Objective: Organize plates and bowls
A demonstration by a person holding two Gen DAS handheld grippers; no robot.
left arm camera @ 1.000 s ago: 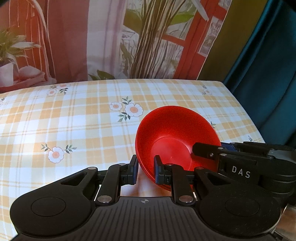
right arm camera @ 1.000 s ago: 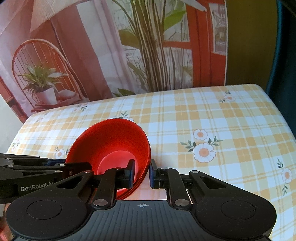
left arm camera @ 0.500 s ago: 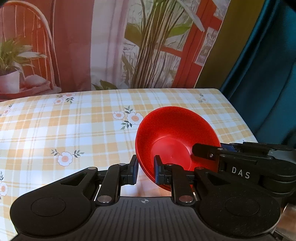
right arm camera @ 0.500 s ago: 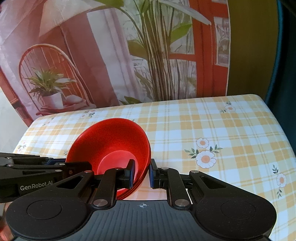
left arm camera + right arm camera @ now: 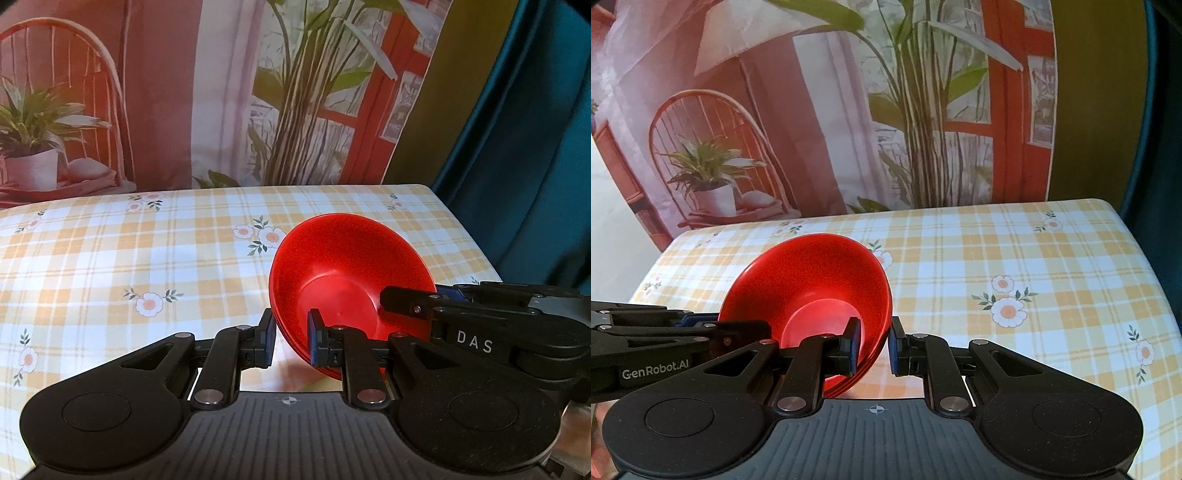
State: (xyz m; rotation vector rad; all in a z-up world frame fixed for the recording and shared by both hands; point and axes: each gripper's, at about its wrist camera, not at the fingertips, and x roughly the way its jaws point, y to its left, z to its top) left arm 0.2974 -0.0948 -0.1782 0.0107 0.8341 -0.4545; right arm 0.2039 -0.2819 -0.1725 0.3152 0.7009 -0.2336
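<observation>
A stack of nested red bowls (image 5: 347, 273) is held above the checked tablecloth (image 5: 147, 258). My left gripper (image 5: 291, 341) is shut on the stack's left rim, one finger inside and one outside. My right gripper (image 5: 872, 345) is shut on the opposite rim of the same red bowls (image 5: 812, 288). Each gripper shows in the other's view: the right one (image 5: 480, 314) at the bowls' far side, the left one (image 5: 665, 336) at the left edge. The bowls' undersides are hidden.
The table with the yellow checked, flowered cloth (image 5: 1015, 266) stretches ahead to a printed backdrop (image 5: 886, 110) of a chair and plants. A dark teal curtain (image 5: 535, 129) hangs beyond the table's right edge.
Both grippers have risen with the bowls between them; the table has dropped lower in both views and more of the backdrop shows. The grip on the rims is unchanged.
</observation>
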